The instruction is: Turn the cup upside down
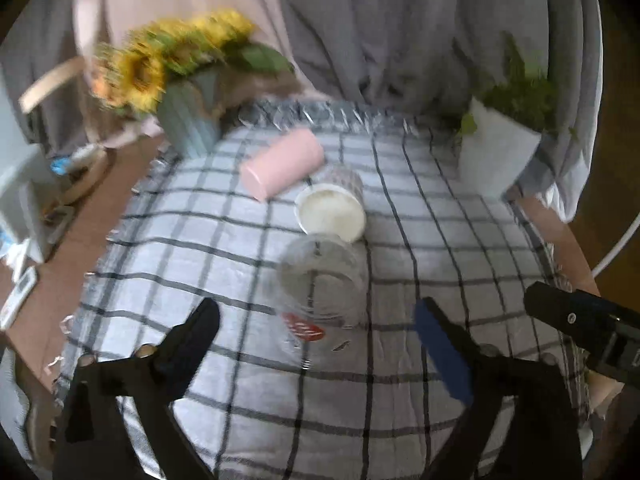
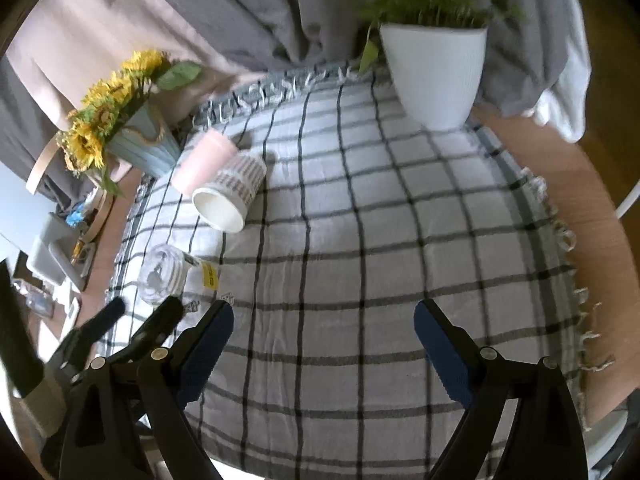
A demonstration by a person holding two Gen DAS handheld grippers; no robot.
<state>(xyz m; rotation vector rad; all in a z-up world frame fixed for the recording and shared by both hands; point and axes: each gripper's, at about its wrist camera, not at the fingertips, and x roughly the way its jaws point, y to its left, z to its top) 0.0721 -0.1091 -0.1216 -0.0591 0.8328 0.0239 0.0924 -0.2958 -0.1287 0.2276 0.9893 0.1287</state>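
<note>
While all three cups lie on their sides on the checked cloth point(image 1: 200, 240), counts as barely begun — nothing gripped, nothing flipped.

Left wrist view: left tongs point(image 1: 316, 322) spread wide, holding nothing, aimed at the clear glass cup point(image 1: 320, 280), which lies just ahead between the fingertips, apparently untouched. Beyond it, touching or nearly so, the white patterned cup point(image 1: 334, 206), mouth toward the camera; then the pink cup point(image 1: 282, 164). Sunflower vase point(image 1: 192, 124) far left, white plant pot point(image 1: 496, 152) far right — both clear of the reach.

Right wrist view: right tongs point(image 2: 324, 322) also apart and empty, over bare cloth, well away from the cups. Left tongs just beside the clear cup. Crowding neighbours likely the main hindrance.
</note>
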